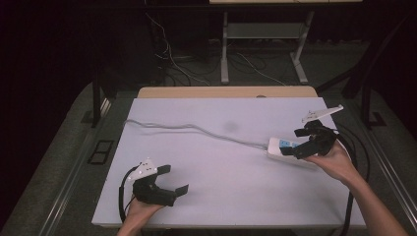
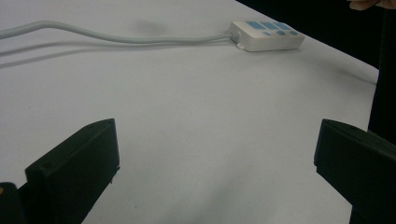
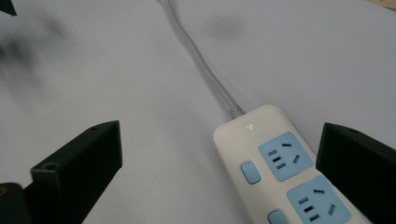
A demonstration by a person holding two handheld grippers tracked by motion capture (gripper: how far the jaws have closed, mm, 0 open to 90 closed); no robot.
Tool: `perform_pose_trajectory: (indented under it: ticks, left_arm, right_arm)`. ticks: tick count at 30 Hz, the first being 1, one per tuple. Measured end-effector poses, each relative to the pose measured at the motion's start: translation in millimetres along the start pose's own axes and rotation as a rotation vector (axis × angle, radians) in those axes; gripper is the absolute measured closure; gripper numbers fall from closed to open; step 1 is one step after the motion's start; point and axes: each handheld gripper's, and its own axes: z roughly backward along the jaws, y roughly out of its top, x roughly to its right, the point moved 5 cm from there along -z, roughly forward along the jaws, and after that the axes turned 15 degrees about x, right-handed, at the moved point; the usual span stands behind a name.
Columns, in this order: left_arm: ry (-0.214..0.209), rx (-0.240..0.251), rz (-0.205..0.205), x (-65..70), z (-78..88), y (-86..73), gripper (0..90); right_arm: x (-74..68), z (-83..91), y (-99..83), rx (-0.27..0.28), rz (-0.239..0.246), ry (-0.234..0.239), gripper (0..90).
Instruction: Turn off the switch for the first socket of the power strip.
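- A white power strip (image 1: 287, 148) is seen lying flat near the right side of the worktop (image 1: 216, 162). Its blue sockets (image 3: 285, 156) are turned up, so plugs could be pushed in from above.
- Small blue buttons (image 3: 251, 172) are seen beside the sockets, and a tiny red dot is lit near one.
- A grey cord (image 1: 196, 129) is laid from the strip's end across the worktop to the far left edge. It is loose and a bit wavy, so the strip can likely be slid without a tug.
- The right gripper (image 1: 307, 142) is held just over the strip. Its jaws are spread wide, with the strip's end between them, and nothing is pinched. It looks ready to close on the strip, but that is only a guess.
- The left gripper (image 1: 174, 179) is kept low near the front left of the worktop, well apart from the strip. Its jaws are wide apart too, and nothing is held. It is probably parked there to stay out of the way.
- The worktop is covered with a plain white sheet, with a faint grey smudge (image 1: 229, 126) near the middle. A strip of light wood (image 1: 226, 92) is seen at the far edge.
- The room is dark. Grey floor, metal table legs (image 1: 224, 49) and loose wires (image 1: 167, 54) are seen behind.
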Motion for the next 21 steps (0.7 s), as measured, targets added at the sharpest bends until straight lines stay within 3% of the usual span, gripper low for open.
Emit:
perform_pose_trajectory:
  ticks: [21]
  left_arm:
    - [-0.003,-0.004,-0.001,-0.1,-0.9,-0.6,0.0]
  right_arm:
    - [16.7,-15.0,-6.1,-0.042,-0.004,0.006,0.3]
